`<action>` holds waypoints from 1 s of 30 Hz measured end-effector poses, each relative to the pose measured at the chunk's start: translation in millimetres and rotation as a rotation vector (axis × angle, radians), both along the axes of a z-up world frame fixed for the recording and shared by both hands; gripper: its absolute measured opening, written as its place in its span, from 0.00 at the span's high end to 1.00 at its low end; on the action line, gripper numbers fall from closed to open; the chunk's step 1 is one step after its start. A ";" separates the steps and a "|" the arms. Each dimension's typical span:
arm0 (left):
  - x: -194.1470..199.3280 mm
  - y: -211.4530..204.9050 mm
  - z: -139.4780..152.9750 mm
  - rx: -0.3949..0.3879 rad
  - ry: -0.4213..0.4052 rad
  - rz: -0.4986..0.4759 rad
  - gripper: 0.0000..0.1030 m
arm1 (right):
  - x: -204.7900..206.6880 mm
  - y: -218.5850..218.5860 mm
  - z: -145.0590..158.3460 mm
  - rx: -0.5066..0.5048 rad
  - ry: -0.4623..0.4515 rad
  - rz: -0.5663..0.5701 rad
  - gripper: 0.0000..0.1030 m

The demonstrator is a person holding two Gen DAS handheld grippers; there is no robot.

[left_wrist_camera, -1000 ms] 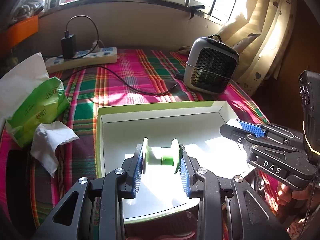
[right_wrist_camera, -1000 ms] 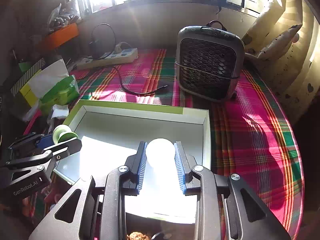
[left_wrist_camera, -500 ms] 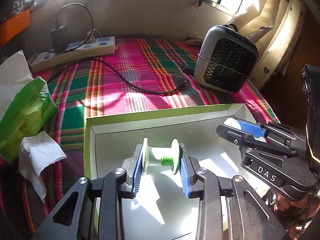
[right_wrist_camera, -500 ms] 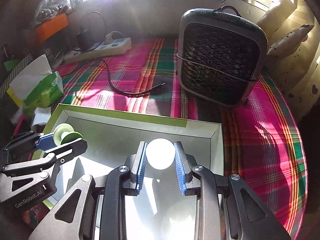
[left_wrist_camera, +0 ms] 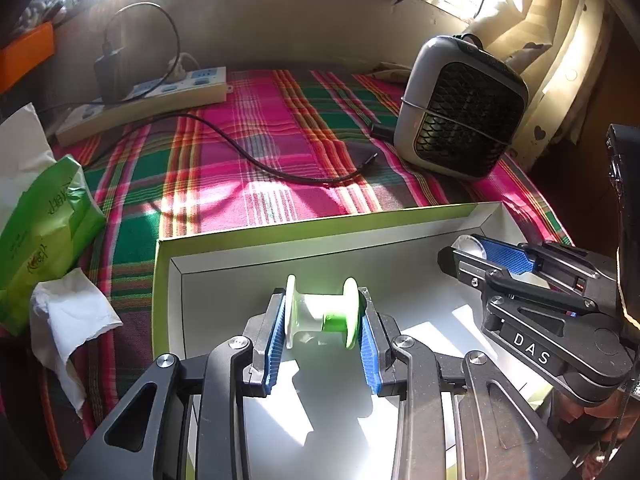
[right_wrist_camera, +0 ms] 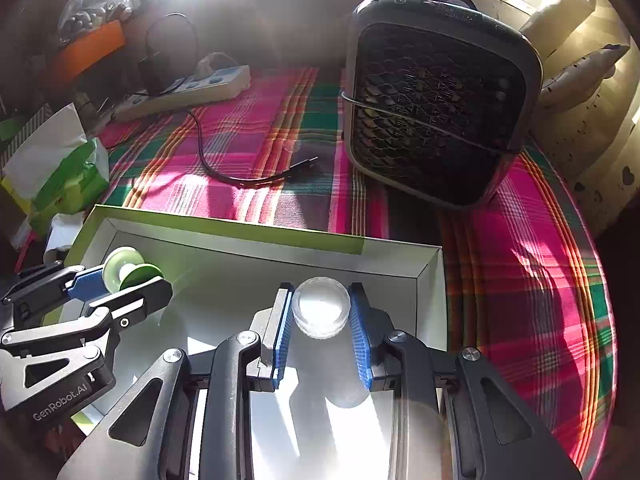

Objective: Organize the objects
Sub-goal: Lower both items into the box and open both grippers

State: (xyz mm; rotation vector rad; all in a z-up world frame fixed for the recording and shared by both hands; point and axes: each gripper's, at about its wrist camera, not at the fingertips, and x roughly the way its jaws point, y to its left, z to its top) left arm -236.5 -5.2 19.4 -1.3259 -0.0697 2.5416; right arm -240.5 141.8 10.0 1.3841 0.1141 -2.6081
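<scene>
My left gripper [left_wrist_camera: 322, 316] is shut on a white and green spool [left_wrist_camera: 322, 312], held sideways above the floor of a shallow white box with a green rim [left_wrist_camera: 280, 230]. In the right wrist view the same spool [right_wrist_camera: 128, 270] shows at the left, over the box's left part. My right gripper [right_wrist_camera: 320, 308] is shut on a small clear round jar [right_wrist_camera: 320, 306] with white contents, over the box's far right corner [right_wrist_camera: 430, 264]. From the left wrist view the right gripper [left_wrist_camera: 476, 250] pokes in from the right with the jar's edge just showing.
A small grey fan heater [right_wrist_camera: 436, 104] stands on the plaid cloth [left_wrist_camera: 256, 152] beyond the box. A black cable [left_wrist_camera: 280, 164] runs from a power strip [left_wrist_camera: 144, 100] at the back left. A green tissue pack [left_wrist_camera: 40, 232] and crumpled tissue [left_wrist_camera: 68, 320] lie left of the box.
Both grippers moved forward and down over the box, each keeping its object. The heater and far box wall look nearer now.
</scene>
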 end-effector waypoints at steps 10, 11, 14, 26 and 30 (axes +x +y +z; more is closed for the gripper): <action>-0.4 1.5 0.2 -0.008 0.000 -0.002 0.69 | 0.3 0.2 0.9 0.002 0.001 -0.007 0.72; -0.9 1.7 0.1 -0.007 0.001 -0.003 0.69 | 0.2 -0.2 1.0 0.002 0.003 -0.006 0.68; -1.4 1.4 0.0 -0.002 -0.001 -0.004 0.67 | 0.7 -1.2 2.0 0.003 0.012 -0.006 0.56; 6.1 1.7 4.1 0.000 0.006 -0.008 0.61 | 6.8 3.0 6.3 -0.017 0.024 -0.022 0.47; 12.3 -1.2 9.6 -0.002 0.018 -0.002 0.59 | 12.7 4.4 10.5 -0.029 0.034 -0.026 0.47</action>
